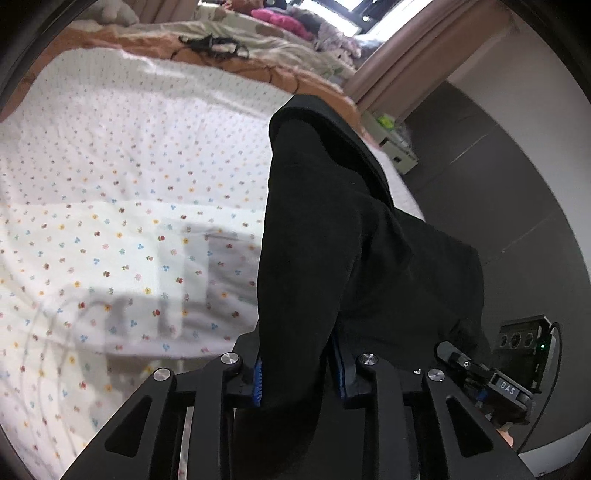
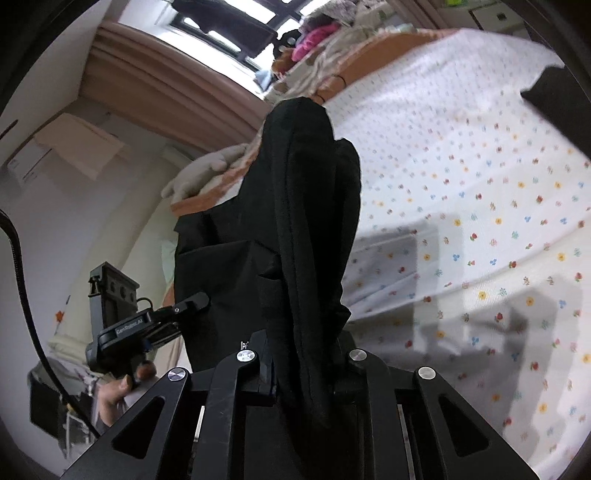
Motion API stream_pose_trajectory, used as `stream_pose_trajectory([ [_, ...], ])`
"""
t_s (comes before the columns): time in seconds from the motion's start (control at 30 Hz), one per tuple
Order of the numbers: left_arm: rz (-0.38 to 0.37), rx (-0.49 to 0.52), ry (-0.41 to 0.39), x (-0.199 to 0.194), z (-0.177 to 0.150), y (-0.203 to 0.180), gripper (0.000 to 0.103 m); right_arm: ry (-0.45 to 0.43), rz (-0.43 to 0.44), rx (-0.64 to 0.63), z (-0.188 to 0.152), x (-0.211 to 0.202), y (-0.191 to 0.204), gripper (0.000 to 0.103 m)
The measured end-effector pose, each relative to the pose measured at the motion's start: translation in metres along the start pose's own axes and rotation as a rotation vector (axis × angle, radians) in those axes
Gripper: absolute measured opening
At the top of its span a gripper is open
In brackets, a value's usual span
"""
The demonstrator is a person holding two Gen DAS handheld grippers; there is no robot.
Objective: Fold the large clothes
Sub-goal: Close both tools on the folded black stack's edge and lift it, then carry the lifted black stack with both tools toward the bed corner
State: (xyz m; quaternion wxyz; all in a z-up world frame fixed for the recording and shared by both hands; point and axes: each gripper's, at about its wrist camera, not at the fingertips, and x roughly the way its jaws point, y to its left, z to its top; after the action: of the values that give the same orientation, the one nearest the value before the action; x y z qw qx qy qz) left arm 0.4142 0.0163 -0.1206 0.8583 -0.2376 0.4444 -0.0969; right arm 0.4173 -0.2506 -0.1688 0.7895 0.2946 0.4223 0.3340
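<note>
A large black garment hangs in the air above the bed, held by both grippers. My left gripper is shut on one edge of it; the cloth bunches between the blue-padded fingers. My right gripper is shut on another edge of the black garment, which stands up in a thick fold in front of the camera. Each gripper shows in the other's view: the right one at lower right, the left one at lower left, both at the cloth.
The bed below has a white sheet with small flowers, also in the right wrist view. An orange blanket and piled clothes lie at the far end. Another dark cloth lies on the sheet. Grey floor runs beside the bed.
</note>
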Motion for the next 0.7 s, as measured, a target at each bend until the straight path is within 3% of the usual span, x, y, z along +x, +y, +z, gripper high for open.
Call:
stream_pose_trajectory([
  [0.47, -0.133, 0.039, -0.129, -0.098, -0.042, -0.059, 0.027, -0.156, 0.005, -0.121, -0.027, -0.109, 0.069, 0.018],
  [0.7, -0.178, 0.091, -0.172, -0.118, -0.05, -0.111, 0.027, -0.214, 0.001, -0.179, -0.025, -0.166, 0.08, 0.018],
])
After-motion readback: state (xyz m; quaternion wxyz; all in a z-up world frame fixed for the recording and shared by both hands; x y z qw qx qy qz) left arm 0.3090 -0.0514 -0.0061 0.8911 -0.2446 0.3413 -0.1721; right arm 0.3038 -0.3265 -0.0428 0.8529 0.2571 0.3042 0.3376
